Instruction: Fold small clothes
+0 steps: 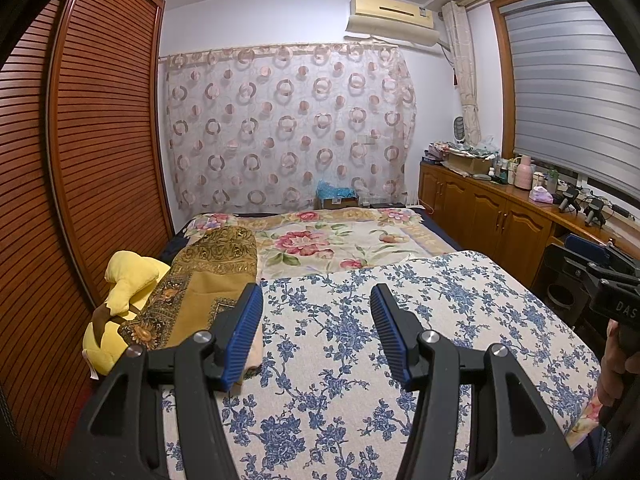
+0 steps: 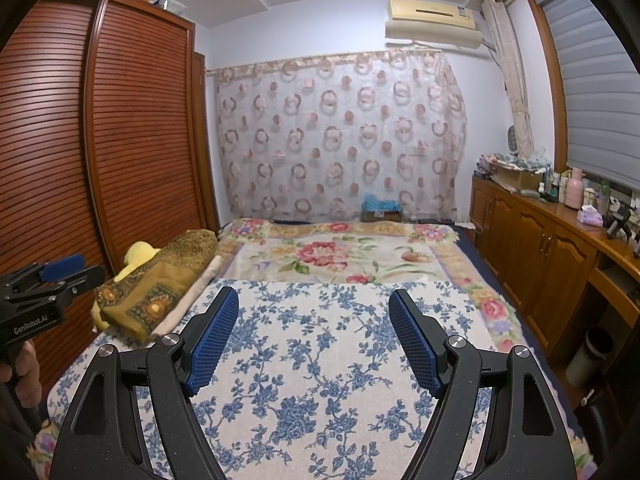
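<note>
No small garment shows in either view. A white cloth with blue flowers (image 1: 360, 360) lies flat on the near part of the bed; it also shows in the right wrist view (image 2: 320, 360). My left gripper (image 1: 316, 296) is open and empty above this cloth. My right gripper (image 2: 314, 300) is open and empty above it too. The right gripper shows at the right edge of the left wrist view (image 1: 600, 276), and the left gripper at the left edge of the right wrist view (image 2: 56, 276); their jaws cannot be judged there.
A folded gold-patterned quilt (image 1: 200, 284) and a yellow plush toy (image 1: 124, 304) lie along the bed's left side beside a slatted wooden wardrobe (image 1: 80, 160). A pink floral blanket (image 1: 320, 240) covers the far bed. Wooden cabinets (image 2: 540, 248) with bottles stand on the right.
</note>
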`<control>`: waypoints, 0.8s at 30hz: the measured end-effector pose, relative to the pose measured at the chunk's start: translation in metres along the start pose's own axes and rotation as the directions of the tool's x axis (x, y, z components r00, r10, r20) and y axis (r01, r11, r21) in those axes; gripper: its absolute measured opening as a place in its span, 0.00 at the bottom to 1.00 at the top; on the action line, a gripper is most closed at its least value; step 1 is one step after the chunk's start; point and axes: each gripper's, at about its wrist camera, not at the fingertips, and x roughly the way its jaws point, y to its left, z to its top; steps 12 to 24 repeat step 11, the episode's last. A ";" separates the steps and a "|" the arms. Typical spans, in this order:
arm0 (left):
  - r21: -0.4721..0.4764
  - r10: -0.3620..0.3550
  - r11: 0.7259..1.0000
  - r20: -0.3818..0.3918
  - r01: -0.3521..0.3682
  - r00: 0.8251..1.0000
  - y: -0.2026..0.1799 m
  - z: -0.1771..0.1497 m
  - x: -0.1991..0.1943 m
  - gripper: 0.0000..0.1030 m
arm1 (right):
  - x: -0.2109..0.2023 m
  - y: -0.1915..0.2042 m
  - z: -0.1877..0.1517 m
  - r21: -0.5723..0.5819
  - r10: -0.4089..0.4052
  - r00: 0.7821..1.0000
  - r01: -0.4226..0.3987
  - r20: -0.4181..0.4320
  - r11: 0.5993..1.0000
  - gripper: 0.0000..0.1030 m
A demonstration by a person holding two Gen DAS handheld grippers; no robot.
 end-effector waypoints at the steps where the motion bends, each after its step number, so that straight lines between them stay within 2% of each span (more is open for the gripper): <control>1: 0.000 -0.001 1.000 0.000 0.001 1.000 0.000 0.000 0.000 0.54 | 0.000 0.000 0.000 0.000 -0.001 1.000 0.001 0.000 1.000 0.77; 24: 0.000 -0.001 1.000 0.002 0.001 1.000 -0.003 0.002 -0.001 0.54 | 0.000 0.000 0.000 0.001 -0.001 1.000 0.001 0.000 1.000 0.77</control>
